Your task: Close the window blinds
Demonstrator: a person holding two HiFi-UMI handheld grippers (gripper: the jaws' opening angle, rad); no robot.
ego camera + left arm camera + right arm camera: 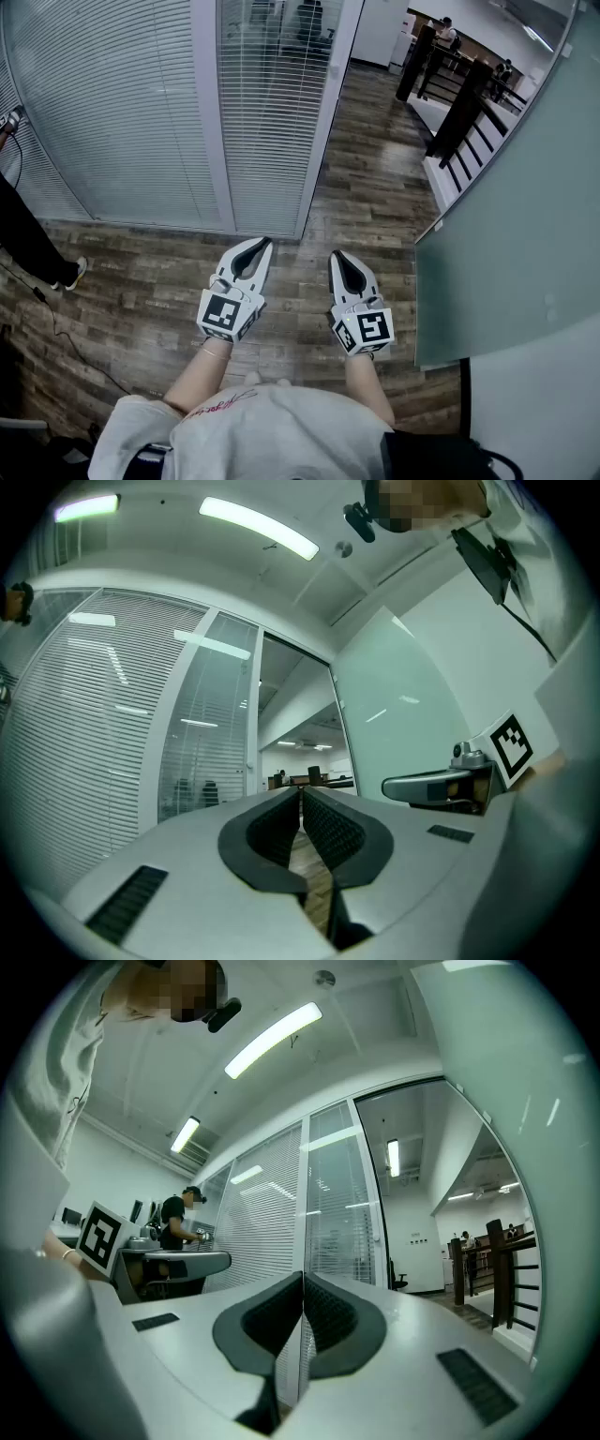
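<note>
The person stands on the plank floor (141,281) facing a glazed partition, with a white post (211,112) dividing it into a wide pane and a narrow one. The blinds (112,103) hang to the left of that post, their slats lying nearly flat against the pane. To the right of the post, a second narrow run of slats (272,103) is tilted open enough that dim chairs show through.

Both tools are held low, well short of the post and pointed toward it. The left tongs (262,246) have their ribbed pads pressed together with nothing between them. The right tongs (335,255) are shut just as tight and are just as empty. Far left of the post, another person's leg and shoe (42,253) stand by the pane. Far right of it rises a frosted glass wall (506,234).

The slats look thin and light, and they would probably kink if pinched. They may also sit behind glass, though I cannot tell. The better hold would be a tilt wand or cord beside the post. Either would be slim, swing freely and be slippery, so it wants a firm pinch low down. No wand or cord can be made out from here.
</note>
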